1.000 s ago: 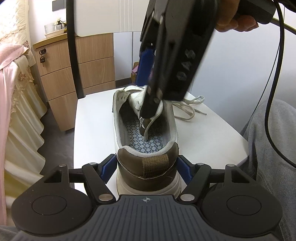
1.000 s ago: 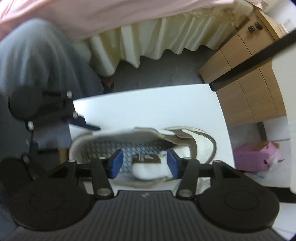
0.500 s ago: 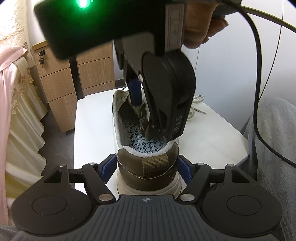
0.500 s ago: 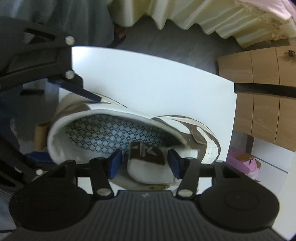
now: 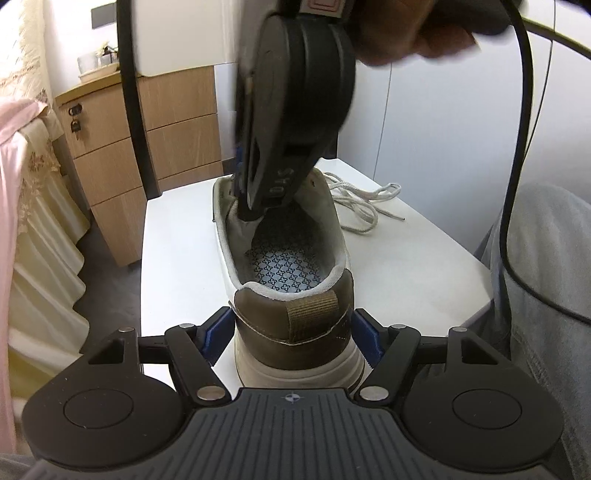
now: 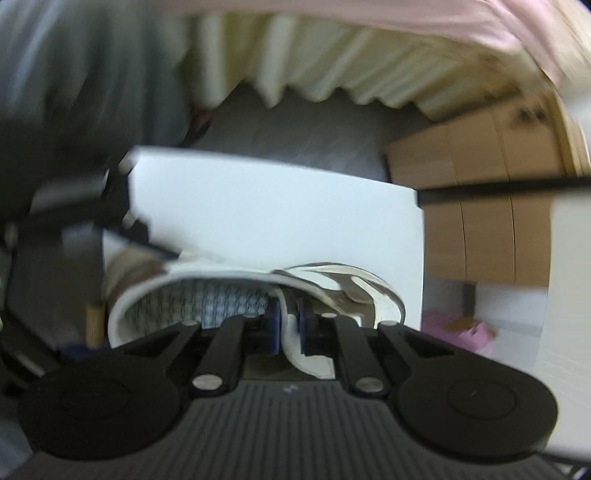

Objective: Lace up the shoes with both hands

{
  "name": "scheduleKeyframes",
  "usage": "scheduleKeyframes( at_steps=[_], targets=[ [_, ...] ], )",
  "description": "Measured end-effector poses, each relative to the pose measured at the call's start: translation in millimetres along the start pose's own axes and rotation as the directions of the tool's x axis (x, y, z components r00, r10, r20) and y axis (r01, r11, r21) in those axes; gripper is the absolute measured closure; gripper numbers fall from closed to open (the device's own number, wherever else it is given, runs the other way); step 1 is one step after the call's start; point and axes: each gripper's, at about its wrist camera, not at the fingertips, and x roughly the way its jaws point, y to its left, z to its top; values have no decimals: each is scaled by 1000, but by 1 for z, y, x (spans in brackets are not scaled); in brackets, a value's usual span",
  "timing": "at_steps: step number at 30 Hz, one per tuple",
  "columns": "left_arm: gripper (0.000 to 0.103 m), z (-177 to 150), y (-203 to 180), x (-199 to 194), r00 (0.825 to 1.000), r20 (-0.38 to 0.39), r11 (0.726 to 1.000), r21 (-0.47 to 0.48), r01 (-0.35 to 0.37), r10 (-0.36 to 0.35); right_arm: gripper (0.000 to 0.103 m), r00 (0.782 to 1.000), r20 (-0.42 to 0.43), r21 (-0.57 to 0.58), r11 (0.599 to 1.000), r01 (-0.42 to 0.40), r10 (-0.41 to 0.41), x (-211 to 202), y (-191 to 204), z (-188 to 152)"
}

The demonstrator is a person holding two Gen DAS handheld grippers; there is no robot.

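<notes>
White and brown shoe (image 5: 284, 258) stands upright on the white desk (image 5: 177, 266), heel toward the left wrist camera, toe pointing away. Patterned insole visible inside the opening.

Left hand-held gripper (image 5: 291, 338) straddles the heel: blue pads sit against both sides of the brown heel counter, jaws set wide and clamped on the shoe near the sole.

Right hand-held gripper (image 6: 289, 325) comes down from above into the shoe's opening at the front. Its jaws are closing, nearly together, with the white tongue (image 6: 291, 332) pinched between the blue pads. In the left wrist view the same gripper shows as a big dark body (image 5: 295, 110) tilted steeply down, tip inside the shoe mouth; the person's hand (image 5: 406, 33) grips it at the top edge, black cable (image 5: 524, 110) hanging down on the right.

Loose white shoelace (image 5: 362, 203) lies in a pile on the desk beyond the shoe, to its right, apart from both grippers. Cannot tell whether any of it is threaded through the eyelets.

Right wrist view is motion-blurred; shoe (image 6: 332, 291) still readable, lying across the frame on the desk.

Around: wooden drawer cabinet (image 5: 110, 155) left of the desk, cream frilled bed skirt (image 5: 37, 258) and pink bedding at far left, person's grey trouser leg (image 5: 546, 277) at right.
</notes>
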Motion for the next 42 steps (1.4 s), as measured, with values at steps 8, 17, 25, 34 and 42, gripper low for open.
scheduleKeyframes(
  at_steps=[8,17,25,34,42],
  targets=[
    [30,0,-3,-1,1000,2,1000,3,-3,3,92,995,59,334,937,-97,82,23,-20,-22],
    [29,2,-3,2,1000,-4,1000,0,-7,7,86,997,-8,266,961,-72,77,40,2,-21],
    [29,3,-2,2,1000,-6,1000,-1,-5,5,69,983,142,353,922,-160,117,12,-5,-36],
    [29,3,-2,2,1000,-7,1000,-4,-3,3,62,879,477,641,678,-360,15,-42,-24,-92],
    [30,3,-5,-3,1000,-2,1000,-2,-12,12,59,790,529,847,246,-471,-309,-36,-11,-177]
  ],
)
